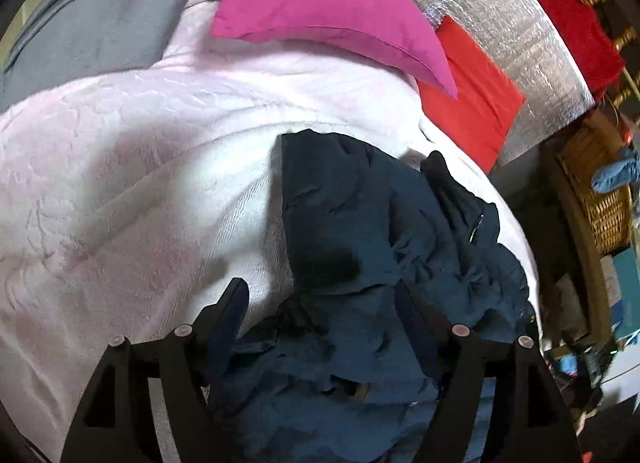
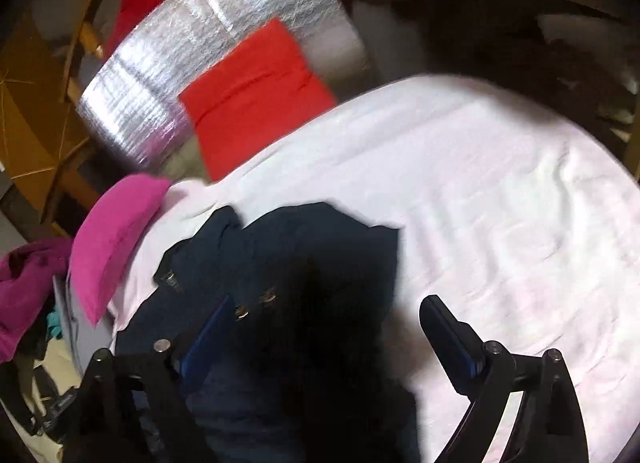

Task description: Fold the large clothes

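A crumpled dark navy garment [image 1: 360,247] with metal snaps lies on a pale pink bed cover [image 1: 120,183]. My left gripper [image 1: 320,295] is open and hovers right over the garment's near part, with cloth bunched between its black fingers [image 1: 232,303]. In the right wrist view the garment [image 2: 288,263] fills the lower left. My right gripper [image 2: 328,315] is open above the garment's right edge; its left finger is over the dark cloth, its right finger [image 2: 444,327] over the bare cover [image 2: 500,203].
A magenta pillow [image 1: 320,11], a red cushion [image 1: 476,95] and a silver quilted pad [image 1: 512,43] sit at the head of the bed. A grey cloth [image 1: 92,23] lies far left. A wicker basket [image 1: 604,199] stands off the bed's right side. More clothes [image 2: 24,283] pile beside the bed.
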The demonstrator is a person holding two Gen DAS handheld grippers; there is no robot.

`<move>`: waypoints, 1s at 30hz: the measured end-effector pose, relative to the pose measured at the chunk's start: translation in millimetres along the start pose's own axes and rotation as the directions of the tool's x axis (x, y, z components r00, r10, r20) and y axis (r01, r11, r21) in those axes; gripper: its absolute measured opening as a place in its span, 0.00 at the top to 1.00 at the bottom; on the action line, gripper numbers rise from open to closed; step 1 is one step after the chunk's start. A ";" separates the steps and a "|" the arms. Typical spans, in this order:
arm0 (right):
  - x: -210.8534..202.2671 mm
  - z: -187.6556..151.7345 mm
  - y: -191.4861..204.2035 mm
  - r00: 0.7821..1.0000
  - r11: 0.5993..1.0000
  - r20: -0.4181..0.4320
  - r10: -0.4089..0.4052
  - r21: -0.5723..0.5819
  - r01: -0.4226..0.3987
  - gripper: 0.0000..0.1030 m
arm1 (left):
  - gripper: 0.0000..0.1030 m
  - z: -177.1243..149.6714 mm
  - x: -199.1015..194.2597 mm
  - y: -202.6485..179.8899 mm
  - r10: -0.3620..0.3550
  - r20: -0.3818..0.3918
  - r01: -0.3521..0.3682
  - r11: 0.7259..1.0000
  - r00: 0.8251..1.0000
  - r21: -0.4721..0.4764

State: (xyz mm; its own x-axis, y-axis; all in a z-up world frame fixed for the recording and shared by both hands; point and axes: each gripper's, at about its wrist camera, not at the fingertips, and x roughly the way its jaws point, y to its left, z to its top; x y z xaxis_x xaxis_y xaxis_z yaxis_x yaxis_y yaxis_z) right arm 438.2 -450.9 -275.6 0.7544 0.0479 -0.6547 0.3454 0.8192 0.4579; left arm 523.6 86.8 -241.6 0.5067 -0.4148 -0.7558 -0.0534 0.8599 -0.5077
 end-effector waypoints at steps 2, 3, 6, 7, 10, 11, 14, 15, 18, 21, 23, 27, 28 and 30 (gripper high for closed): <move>19.0 3.0 -16.0 0.997 0.998 -0.072 0.029 0.064 -0.024 0.07 | 0.26 -1.1 8.3 0.7 -0.005 -0.026 0.005 1.000 1.000 -0.007; 25.3 2.7 -22.3 0.994 0.995 -0.098 0.054 0.090 -0.045 0.08 | 0.26 -1.9 13.2 -0.9 -0.002 -0.039 0.002 1.000 0.999 0.001; 57.5 0.0 -18.5 0.978 0.989 -0.173 0.112 0.116 -0.093 0.08 | 0.26 -5.1 25.5 -2.4 -0.009 -0.072 0.010 1.000 0.997 0.018; 67.6 -3.0 -11.1 0.971 0.989 -0.202 0.124 0.102 -0.105 0.10 | 0.26 -5.7 29.4 -2.6 -0.023 -0.075 0.024 0.999 0.997 0.022; 76.2 -18.9 10.4 0.967 0.998 -0.249 0.060 0.013 -0.059 0.35 | 0.31 -8.7 34.2 -3.7 -0.035 -0.069 0.037 0.999 0.997 0.030; 70.8 -19.6 12.9 0.970 0.999 -0.243 0.028 -0.034 -0.037 0.41 | 0.42 -8.6 33.9 -4.3 -0.037 -0.065 0.039 0.999 0.997 0.032; 61.4 -18.7 34.2 0.979 0.991 -0.201 -0.018 -0.135 -0.010 0.67 | 0.68 -5.3 27.4 -9.6 -0.043 -0.014 0.043 0.998 0.999 0.045; 54.1 -16.9 42.5 0.986 0.985 -0.165 -0.031 -0.173 0.002 0.71 | 0.70 -3.8 24.4 -11.6 -0.039 -0.001 0.039 0.998 0.999 0.049; 35.5 -16.9 49.3 0.998 0.977 -0.062 -0.012 -0.215 -0.001 0.72 | 0.69 -5.0 25.0 -16.5 -0.001 -0.005 0.001 0.997 1.000 0.073; 61.7 -32.1 34.8 0.991 0.975 -0.119 -0.063 -0.218 0.036 0.67 | 0.48 -9.7 35.4 -17.0 0.053 -0.051 -0.049 0.995 0.997 0.083; 61.3 -36.1 28.6 0.992 0.980 -0.118 -0.045 -0.198 0.020 0.65 | 0.38 -10.3 34.9 -16.7 0.109 -0.052 -0.104 0.990 0.993 0.096; 30.8 -25.5 19.3 0.990 0.993 -0.131 0.048 -0.098 -0.061 0.46 | 0.38 -9.6 15.4 -13.5 0.067 -0.042 -0.064 0.996 0.997 0.066; 16.7 -24.3 15.6 0.990 0.993 -0.116 0.076 -0.076 -0.085 0.37 | 0.38 -10.6 6.7 -16.6 0.068 -0.023 -0.066 0.995 0.997 0.080; -4.9 -28.0 16.9 0.991 0.990 -0.069 0.111 -0.076 -0.117 0.36 | 0.38 -13.9 -9.5 -23.1 0.081 0.007 -0.081 0.990 0.997 0.114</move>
State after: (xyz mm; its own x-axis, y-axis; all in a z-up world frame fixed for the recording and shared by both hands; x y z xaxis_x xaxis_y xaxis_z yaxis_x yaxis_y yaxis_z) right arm 424.7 -421.3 -281.5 0.7476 0.1783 -0.6397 0.2115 0.8492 0.4838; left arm 508.1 66.8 -228.4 0.5068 -0.3415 -0.7915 0.0040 0.9191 -0.3940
